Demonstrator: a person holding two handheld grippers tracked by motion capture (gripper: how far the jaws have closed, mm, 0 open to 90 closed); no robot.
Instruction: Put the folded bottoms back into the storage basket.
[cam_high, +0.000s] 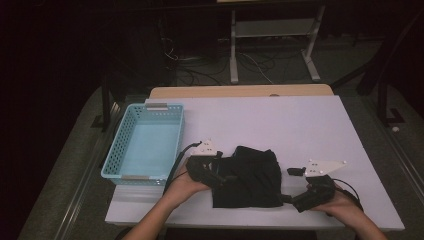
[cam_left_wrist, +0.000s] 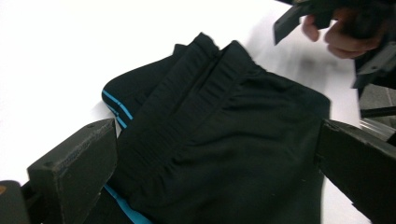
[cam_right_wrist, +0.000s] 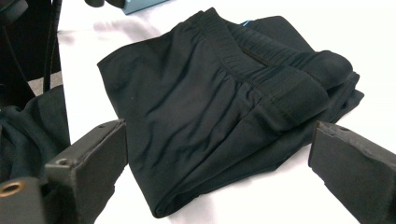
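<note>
The folded black shorts (cam_high: 246, 176) lie low in the frame's centre between the left gripper (cam_high: 212, 170) and right gripper (cam_high: 295, 187), both spread apart, seemingly unclamped; the left gripper view reveals blue stripes (cam_left_wrist: 116, 108).

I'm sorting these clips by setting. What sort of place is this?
Probably a lab or recording workspace, not a home: a white table holds just folded black shorts and a light blue plastic basket, with loose cables and a metal stand on the dark floor behind.
</note>
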